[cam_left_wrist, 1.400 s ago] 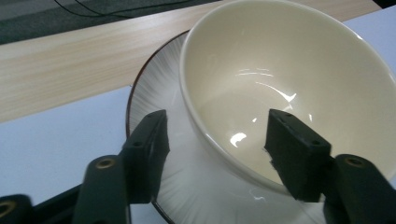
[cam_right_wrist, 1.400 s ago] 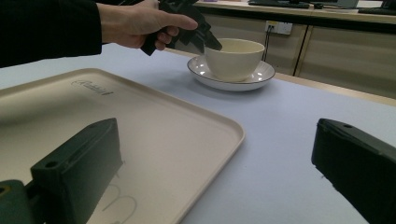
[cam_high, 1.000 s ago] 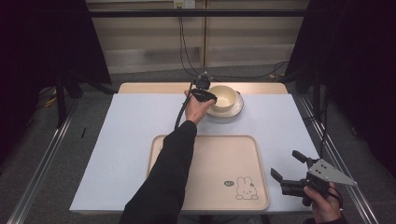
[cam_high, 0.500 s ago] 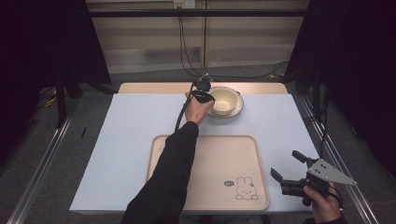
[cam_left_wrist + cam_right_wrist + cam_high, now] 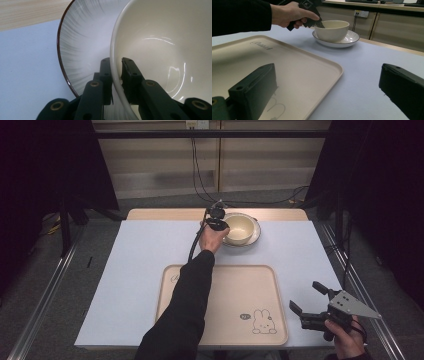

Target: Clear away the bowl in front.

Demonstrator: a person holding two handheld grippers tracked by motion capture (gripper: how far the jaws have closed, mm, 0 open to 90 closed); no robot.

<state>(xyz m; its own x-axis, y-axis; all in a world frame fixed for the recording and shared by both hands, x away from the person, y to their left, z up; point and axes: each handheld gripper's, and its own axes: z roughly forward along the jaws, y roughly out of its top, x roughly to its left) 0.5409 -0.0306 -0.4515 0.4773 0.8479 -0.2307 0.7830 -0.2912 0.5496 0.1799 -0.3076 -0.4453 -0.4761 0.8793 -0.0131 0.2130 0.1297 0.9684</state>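
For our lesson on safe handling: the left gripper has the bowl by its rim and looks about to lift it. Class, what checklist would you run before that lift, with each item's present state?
1. Left gripper jaws straddle the bowl wall, one inside and one outside: ok.
2. Grip is firm enough to carry the bowl: cannot tell; the jaws sit close on the rim, but pressure is not visible.
3. Bowl rests on the plate, which could shift as the bowl comes up: cannot tell.
4. Bowl holds nothing that might spill: ok.
5. Tray has bare space to receive the bowl: ok.
6. Right gripper is open and off to the tray's side, out of the path: ok.
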